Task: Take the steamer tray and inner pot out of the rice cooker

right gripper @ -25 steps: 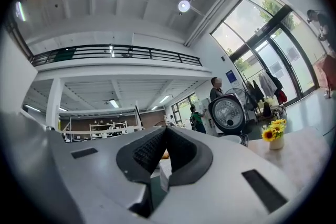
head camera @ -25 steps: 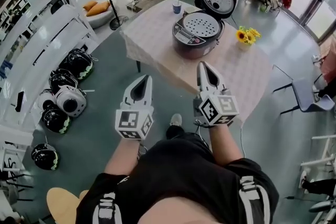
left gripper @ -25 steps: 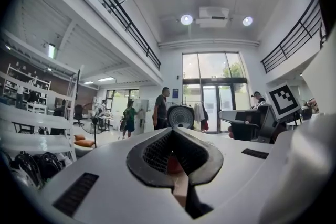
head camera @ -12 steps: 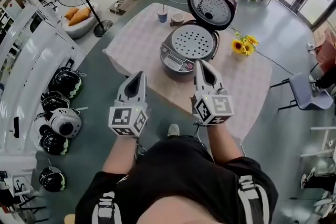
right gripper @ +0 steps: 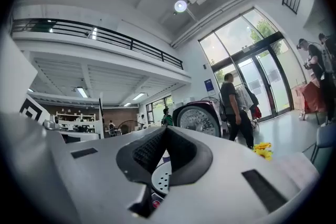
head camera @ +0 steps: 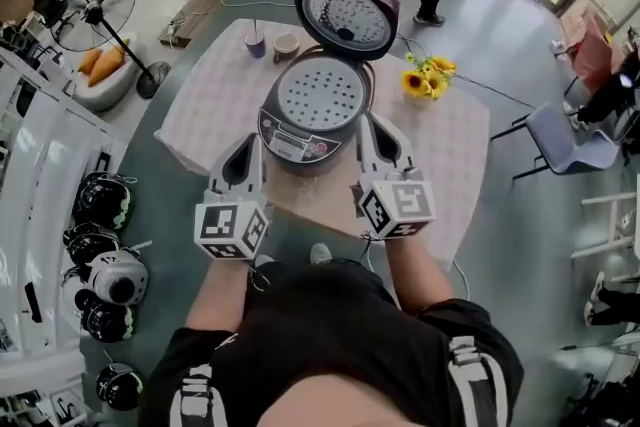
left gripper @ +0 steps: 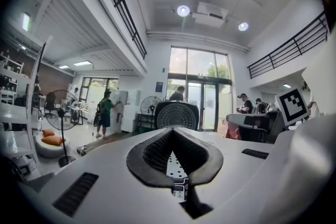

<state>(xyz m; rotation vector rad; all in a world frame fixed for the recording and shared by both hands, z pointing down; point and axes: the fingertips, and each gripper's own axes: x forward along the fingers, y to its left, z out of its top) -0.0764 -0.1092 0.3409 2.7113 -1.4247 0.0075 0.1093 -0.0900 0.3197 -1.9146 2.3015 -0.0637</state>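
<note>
Rice cooker [head camera: 312,120]: stands on the counter [head camera: 215,100] towards its near edge. The lid [head camera: 345,15] is swung up and back, so the contents are open to reach from above.
Steamer tray [head camera: 320,95]: a perforated disc seated in the cooker's mouth, uppermost. It is judged the first piece to lift, since it covers whatever lies below.
Inner pot: not visible. It is presumed to sit under the tray, but this is unconfirmed.
Left hand-held gripper [head camera: 247,148]: clenched and empty, held level, with its tip just beside the cooker's front left.
Right hand-held gripper [head camera: 369,125]: clenched, nothing grasped, held level, with its tip just beside the cooker's front right.
Reason for stance: one gripper flanks each side of the cooker, judged an approach for a lift. Both pairs of jaws must part before any grip.
Contact: cannot tell whether either tip touches the cooker body.
Hard to make out: any handle or tab on the tray, and the panel print, are too small to tell. Each gripper view shows only a sliver of tray through the pad hollow.
Cut off: the marker cubes hide the person's hands.
Also present: flowers [head camera: 425,77] and two cups [head camera: 270,44], well behind the work.
</note>
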